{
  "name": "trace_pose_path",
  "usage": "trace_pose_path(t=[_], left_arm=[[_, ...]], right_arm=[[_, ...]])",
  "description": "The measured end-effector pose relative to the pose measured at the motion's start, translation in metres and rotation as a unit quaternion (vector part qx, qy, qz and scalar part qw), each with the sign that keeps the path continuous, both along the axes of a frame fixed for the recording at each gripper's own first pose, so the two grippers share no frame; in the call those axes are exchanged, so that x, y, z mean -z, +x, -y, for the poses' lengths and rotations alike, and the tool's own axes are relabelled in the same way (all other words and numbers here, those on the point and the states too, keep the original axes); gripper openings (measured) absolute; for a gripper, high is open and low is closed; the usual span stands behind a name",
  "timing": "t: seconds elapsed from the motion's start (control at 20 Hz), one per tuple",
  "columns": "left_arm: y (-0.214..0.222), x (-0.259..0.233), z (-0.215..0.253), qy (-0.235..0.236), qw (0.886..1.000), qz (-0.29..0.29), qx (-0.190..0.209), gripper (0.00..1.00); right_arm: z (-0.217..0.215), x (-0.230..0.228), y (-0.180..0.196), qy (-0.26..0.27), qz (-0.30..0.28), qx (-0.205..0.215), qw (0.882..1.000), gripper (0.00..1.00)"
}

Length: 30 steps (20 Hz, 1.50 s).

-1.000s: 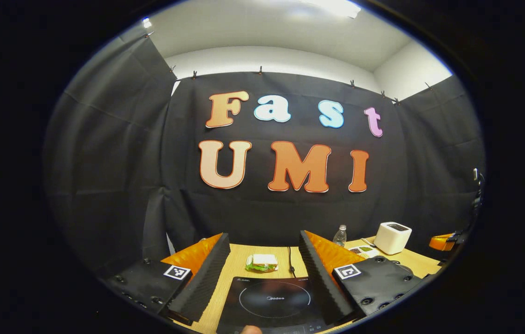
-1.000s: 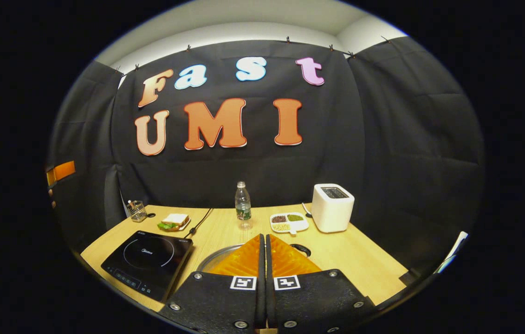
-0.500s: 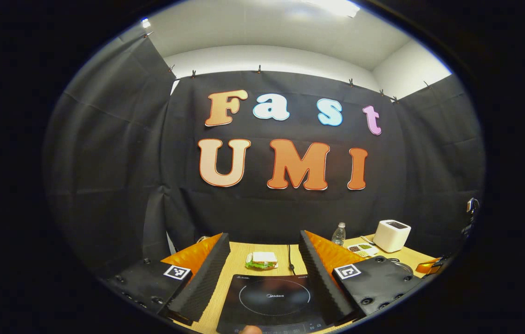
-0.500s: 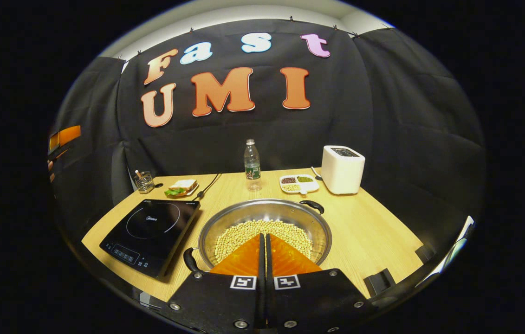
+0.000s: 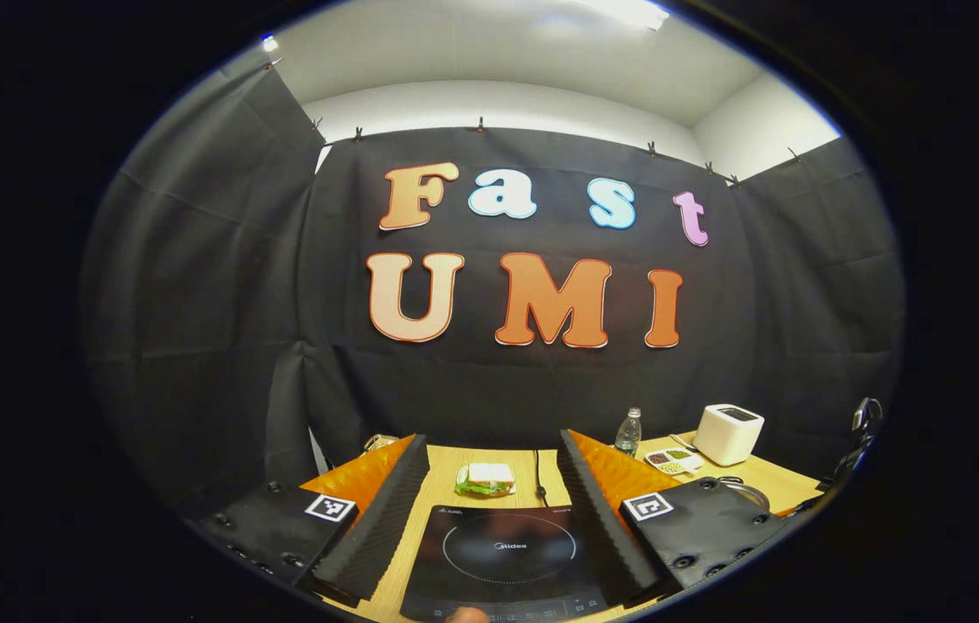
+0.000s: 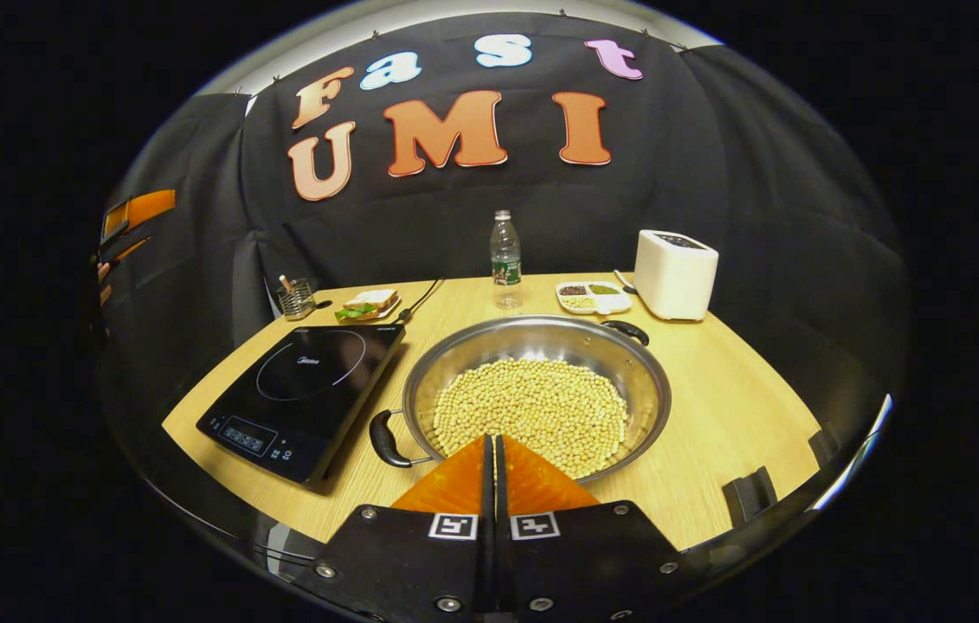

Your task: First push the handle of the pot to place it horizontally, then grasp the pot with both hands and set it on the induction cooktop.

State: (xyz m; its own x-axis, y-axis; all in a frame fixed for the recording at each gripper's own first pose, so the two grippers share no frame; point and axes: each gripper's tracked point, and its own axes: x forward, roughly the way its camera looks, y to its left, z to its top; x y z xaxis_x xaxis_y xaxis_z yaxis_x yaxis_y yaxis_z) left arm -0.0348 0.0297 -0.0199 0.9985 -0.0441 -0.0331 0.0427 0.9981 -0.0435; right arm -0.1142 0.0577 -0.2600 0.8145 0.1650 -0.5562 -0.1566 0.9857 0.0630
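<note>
Right tool [image 6: 492, 443] above pot [image 6: 536, 394], near cooktop [image 6: 305, 397]

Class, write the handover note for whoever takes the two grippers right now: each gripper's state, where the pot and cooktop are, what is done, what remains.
Left gripper: open, empty, hovering over the induction cooktop.
Right gripper: shut on nothing, raised at the near rim of the pot.
Pot: on the table to the right of the cooktop, not on it, with beans inside. Its two handles sit diagonally, one near-left, one far-right.
Done: nothing visible yet.
Left: push a handle so the handles lie horizontally, grasp both handles, lift the pot onto the cooktop.
</note>
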Motion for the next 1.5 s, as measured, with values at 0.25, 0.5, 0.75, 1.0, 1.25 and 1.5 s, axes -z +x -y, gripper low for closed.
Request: trace_pose_path(t=[0.25, 0.5, 0.75, 1.0, 1.25, 1.5], left_arm=[[-0.001, 0.004, 0.001, 0.004, 1.0, -0.004, 0.001, 0.97], [0.001, 0.009, 0.001, 0.008, 1.0, -0.011, 0.004, 0.97], [0.001, 0.014, -0.006, 0.011, 1.0, -0.018, -0.002, 0.97], [0.001, 0.015, -0.013, 0.012, 1.0, -0.021, -0.008, 0.97], [0.002, 0.018, -0.019, 0.011, 1.0, -0.025, -0.012, 0.97], [0.002, 0.019, -0.027, 0.007, 0.999, -0.027, -0.019, 0.97]], right_arm=[[-0.021, 0.016, -0.011, 0.012, -0.02, -0.027, 0.999, 0.0], [-0.038, 0.035, -0.018, 0.009, -0.041, -0.053, 0.998, 0.0], [-0.052, 0.052, -0.019, 0.002, -0.06, -0.074, 0.995, 0.0], [-0.066, 0.065, -0.013, 0.002, -0.075, -0.086, 0.993, 0.0], [-0.074, 0.068, -0.008, 0.012, -0.079, -0.09, 0.993, 0.0], [-0.086, 0.07, 0.003, 0.02, -0.082, -0.089, 0.992, 0.0]])
